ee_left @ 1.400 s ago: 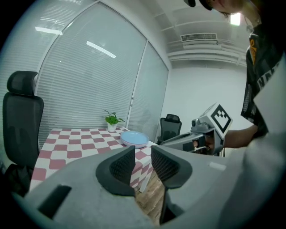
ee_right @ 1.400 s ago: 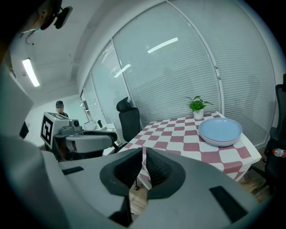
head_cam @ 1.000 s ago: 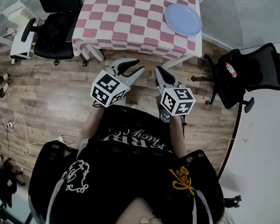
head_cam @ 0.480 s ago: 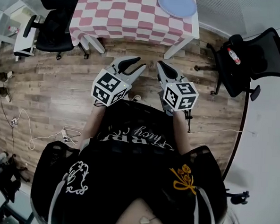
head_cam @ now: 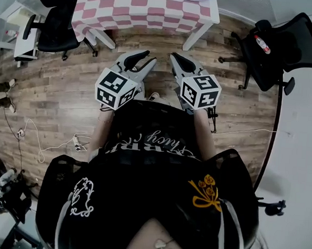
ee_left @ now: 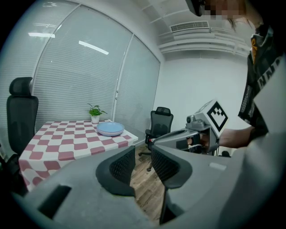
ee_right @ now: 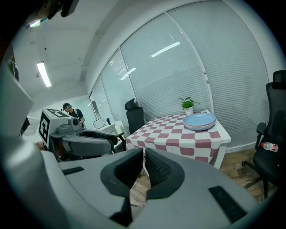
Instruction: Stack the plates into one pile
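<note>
I judge the stacking done. The plates (ee_right: 199,121) sit as one blue pile at the table's (ee_right: 178,136) far corner, right of centre in the right gripper view, next to a small potted plant (ee_right: 188,105). In the head view only a sliver of them shows at the top edge.

Neither tool carries anything. The left gripper (head_cam: 144,58) has its jaws a little apart with only bare floor between them. The right gripper (head_cam: 173,57) has its jaws closed together on nothing. Both sit side by side at upper centre of the head view, well apart from the table.

The step in hand looks to me like standing clear. To do it well I would keep both tools level and close to the body and avoid any swing toward the black chair (head_cam: 279,44) at the upper right. I would also mind the white cable (head_cam: 54,146) on the floor at the left. Before calling it finished I would use the right gripper view to check that the pile's rims line up.

Compared with a second ago, the table has slid toward the top of the head view. The whole pile showed then, and now it is nearly cut off, so I have backed away. The grippers keep the same pose, and their jaws are unchanged.
</note>
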The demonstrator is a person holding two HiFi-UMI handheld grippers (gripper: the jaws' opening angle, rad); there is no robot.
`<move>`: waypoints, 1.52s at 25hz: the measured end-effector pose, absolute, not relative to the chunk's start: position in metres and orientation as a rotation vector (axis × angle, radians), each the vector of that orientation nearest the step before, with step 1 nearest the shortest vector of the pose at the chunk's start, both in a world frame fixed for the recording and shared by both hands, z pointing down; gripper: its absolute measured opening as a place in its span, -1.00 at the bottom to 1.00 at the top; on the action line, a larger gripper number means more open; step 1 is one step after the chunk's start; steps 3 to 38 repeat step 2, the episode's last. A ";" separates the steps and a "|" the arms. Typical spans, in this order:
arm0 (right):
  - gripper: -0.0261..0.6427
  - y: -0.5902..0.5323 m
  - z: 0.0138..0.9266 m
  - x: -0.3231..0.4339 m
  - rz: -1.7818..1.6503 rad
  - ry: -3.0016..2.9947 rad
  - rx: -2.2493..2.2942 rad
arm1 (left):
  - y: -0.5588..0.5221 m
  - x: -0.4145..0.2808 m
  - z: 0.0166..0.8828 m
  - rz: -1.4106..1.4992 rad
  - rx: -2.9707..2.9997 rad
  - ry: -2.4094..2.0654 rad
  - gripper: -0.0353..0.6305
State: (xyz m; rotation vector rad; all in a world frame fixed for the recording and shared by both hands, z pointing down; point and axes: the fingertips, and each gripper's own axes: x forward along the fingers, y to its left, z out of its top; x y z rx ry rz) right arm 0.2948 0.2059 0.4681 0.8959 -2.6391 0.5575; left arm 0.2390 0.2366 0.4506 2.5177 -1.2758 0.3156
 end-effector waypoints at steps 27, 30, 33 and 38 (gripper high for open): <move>-0.85 0.206 0.468 0.295 0.544 -2.647 0.876 | 0.237 0.240 0.451 0.315 2.512 -1.296 -0.53; -0.85 0.206 0.468 0.295 0.544 -2.647 0.876 | 0.237 0.240 0.451 0.315 2.512 -1.296 -0.53; -0.85 0.206 0.468 0.295 0.544 -2.647 0.876 | 0.237 0.240 0.451 0.315 2.512 -1.296 -0.53; -0.85 0.206 0.468 0.295 0.544 -2.647 0.876 | 0.237 0.240 0.451 0.315 2.512 -1.296 -0.53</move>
